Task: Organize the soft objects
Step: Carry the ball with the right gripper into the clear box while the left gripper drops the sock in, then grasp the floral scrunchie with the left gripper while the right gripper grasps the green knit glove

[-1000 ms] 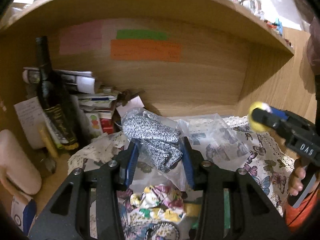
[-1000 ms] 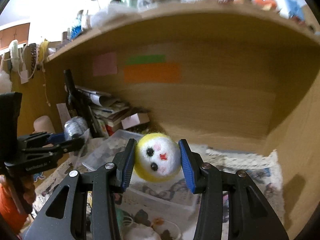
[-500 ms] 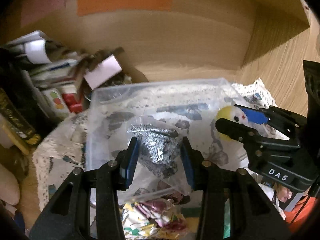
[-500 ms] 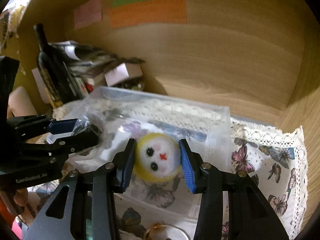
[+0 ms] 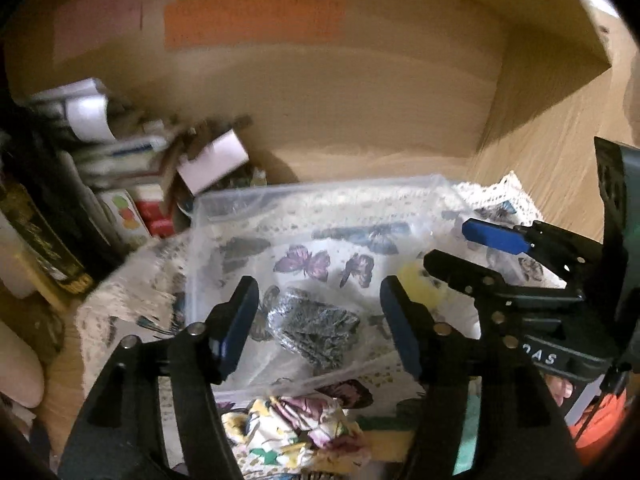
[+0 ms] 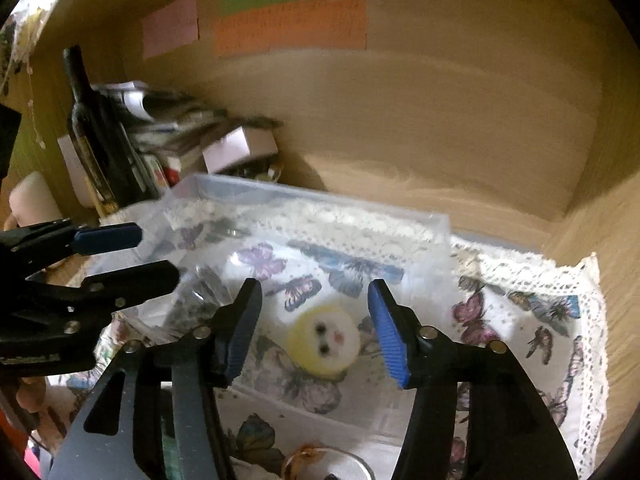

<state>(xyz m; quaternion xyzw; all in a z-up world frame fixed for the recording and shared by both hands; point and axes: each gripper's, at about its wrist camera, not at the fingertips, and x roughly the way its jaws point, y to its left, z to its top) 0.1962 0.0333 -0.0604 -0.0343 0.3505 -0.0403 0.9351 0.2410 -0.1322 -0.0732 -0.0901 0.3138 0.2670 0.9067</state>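
A clear plastic bin [image 5: 320,196] [image 6: 312,196] stands on a butterfly-print cloth. A grey knitted item in a clear bag [image 5: 316,330] lies inside it, below my open left gripper [image 5: 320,320]. A yellow and white felt ball with a face [image 6: 326,340] lies in the bin too, below my open right gripper [image 6: 316,326]. In the left wrist view the ball [image 5: 416,284] shows partly behind the right gripper [image 5: 460,248]. The left gripper [image 6: 136,252] shows at the left of the right wrist view. Neither gripper touches anything.
A dark wine bottle [image 6: 96,136], stacked papers and small boxes [image 5: 132,168] crowd the back left of the wooden alcove. A floral fabric bundle [image 5: 296,428] lies in front of the bin. Lace-edged cloth [image 6: 560,320] covers the right side. Coloured notes [image 6: 288,24] hang on the back wall.
Both grippers have opened. The bagged grey knit and the felt ball have dropped from the fingers and now rest inside the bin.
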